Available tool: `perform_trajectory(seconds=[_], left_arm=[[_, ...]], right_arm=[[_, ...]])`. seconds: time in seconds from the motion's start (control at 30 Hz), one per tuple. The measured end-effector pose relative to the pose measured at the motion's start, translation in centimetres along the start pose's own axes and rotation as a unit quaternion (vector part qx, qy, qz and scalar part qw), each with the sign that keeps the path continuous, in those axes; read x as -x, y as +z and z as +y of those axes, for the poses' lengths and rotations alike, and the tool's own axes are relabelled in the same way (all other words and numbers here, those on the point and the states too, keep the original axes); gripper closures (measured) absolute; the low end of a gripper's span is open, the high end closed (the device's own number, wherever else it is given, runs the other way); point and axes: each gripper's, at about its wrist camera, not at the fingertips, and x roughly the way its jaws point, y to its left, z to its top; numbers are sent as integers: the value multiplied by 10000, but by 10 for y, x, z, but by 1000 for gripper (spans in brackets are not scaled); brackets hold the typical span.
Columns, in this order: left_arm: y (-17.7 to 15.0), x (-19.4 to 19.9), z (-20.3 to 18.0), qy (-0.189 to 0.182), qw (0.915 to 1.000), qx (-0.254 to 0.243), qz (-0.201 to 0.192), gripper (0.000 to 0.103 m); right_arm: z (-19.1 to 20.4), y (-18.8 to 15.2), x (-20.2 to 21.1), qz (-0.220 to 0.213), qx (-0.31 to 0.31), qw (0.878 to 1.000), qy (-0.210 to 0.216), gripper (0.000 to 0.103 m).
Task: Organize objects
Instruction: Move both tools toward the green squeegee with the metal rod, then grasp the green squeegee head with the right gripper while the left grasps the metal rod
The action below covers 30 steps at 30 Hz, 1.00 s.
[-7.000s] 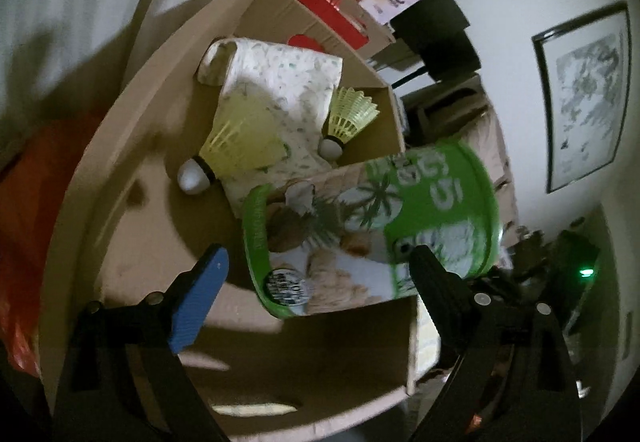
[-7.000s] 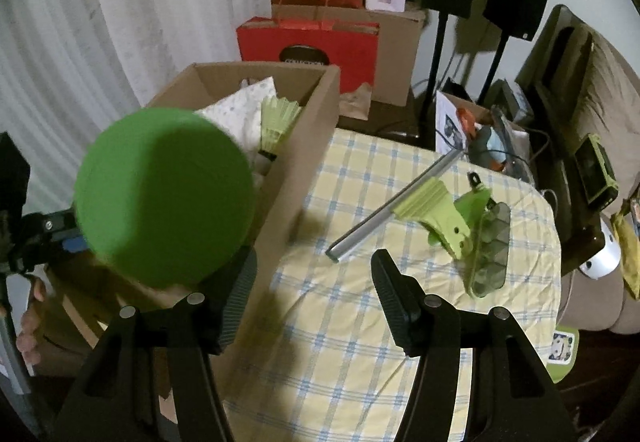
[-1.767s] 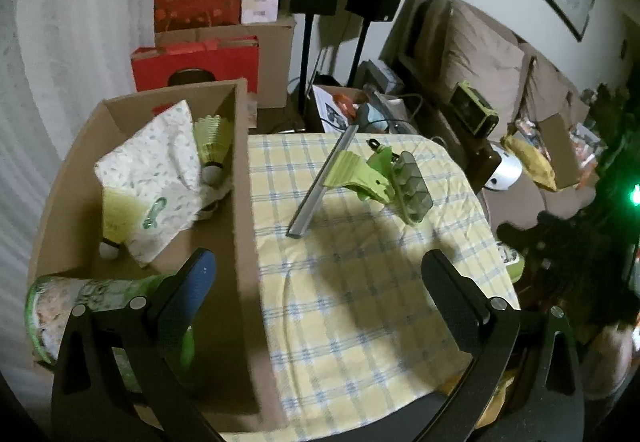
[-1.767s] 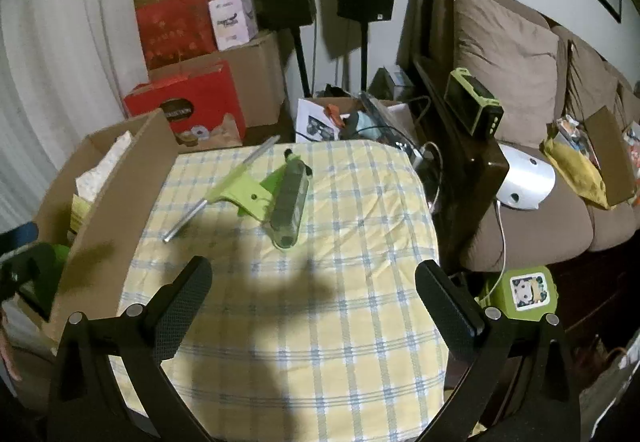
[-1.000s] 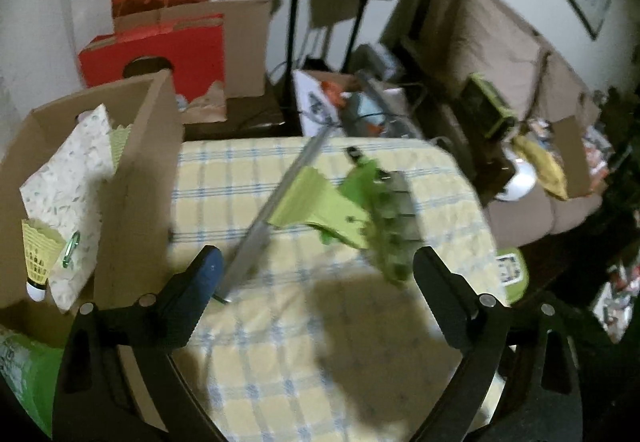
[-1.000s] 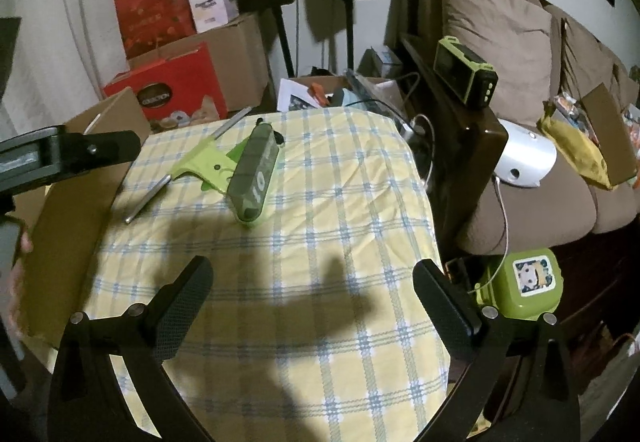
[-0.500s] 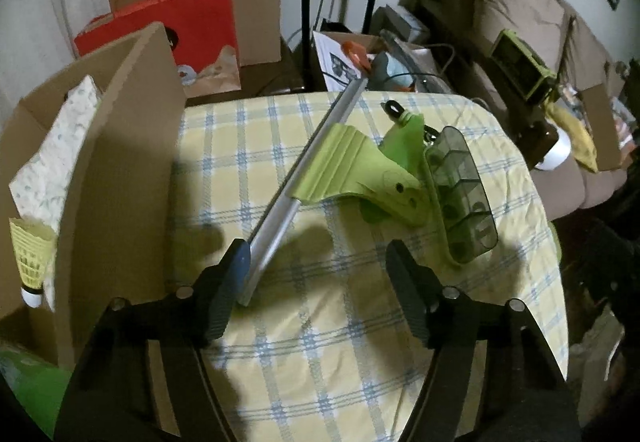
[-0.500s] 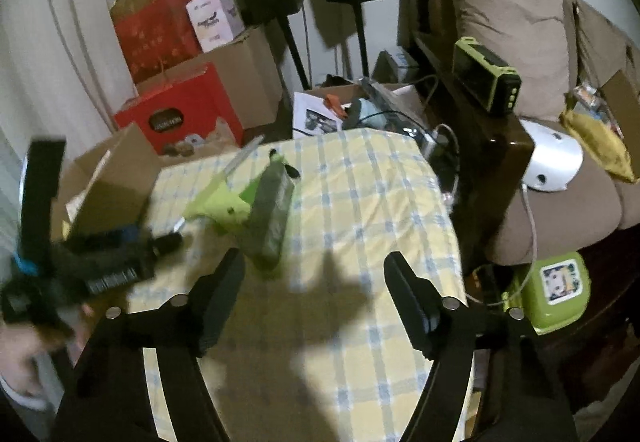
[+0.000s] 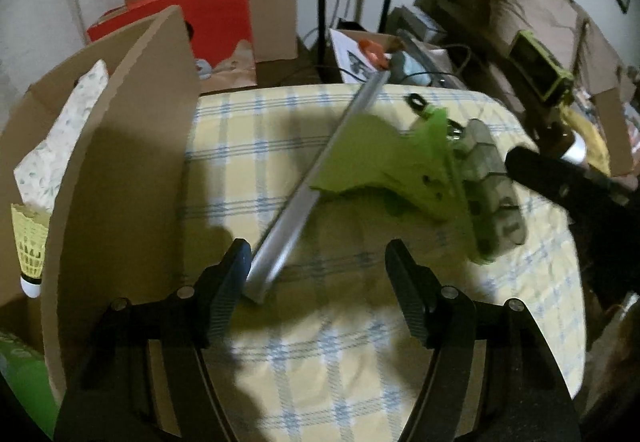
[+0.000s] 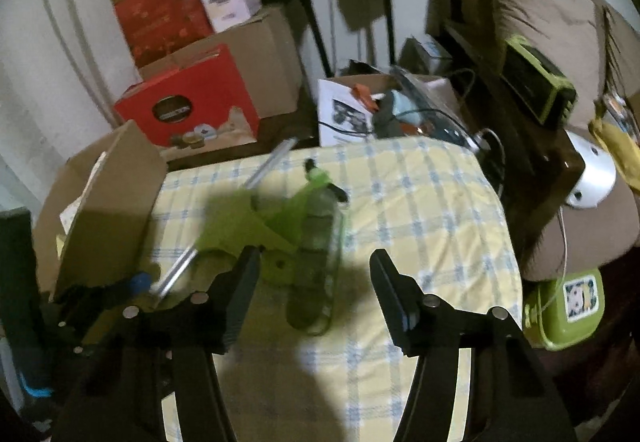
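Bench (image 9: 360, 354) under a yellow checked cloth carries a tall cardboard box (image 9: 120, 169) beside a green squeegee (image 9: 384, 169), which both grippers flank, apparently to lift it: left gripper (image 9: 318, 274) released at its metal bar, right gripper (image 10: 312, 282) closing, gripping nothing.

No legible text or labels anywhere
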Motion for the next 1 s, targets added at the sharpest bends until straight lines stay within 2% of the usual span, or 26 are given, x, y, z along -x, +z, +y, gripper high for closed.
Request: perform_trajectory(seconds=[0.07,0.23,0.4,0.5,0.73,0.9,1.0], left_arm=[[-1,-2,4,-43,10000,64,-8,38],[-6,-2,9,-252,9994,225,-38,38],[-13,0,12,-407,9987,303,-22,38],[-14,2,13,-496,9982,342,-46,38],[-14,3,15,-592,9974,398,-35,37],[-14,3,15,-621,9973,382,-26,36],[-15,4,14,-641,9972,379,-43,36]], right_arm=[[9,7,-2,-36,238,9997,33,45],[38,22,-21,271,1102,9929,369,45],[62,24,-47,618,2064,9755,434,45],[68,22,-60,777,2419,9663,405,45],[81,12,-83,1055,3132,9435,260,47],[90,5,-95,1110,3399,9337,171,46],[88,3,-97,1043,3396,9346,179,48]])
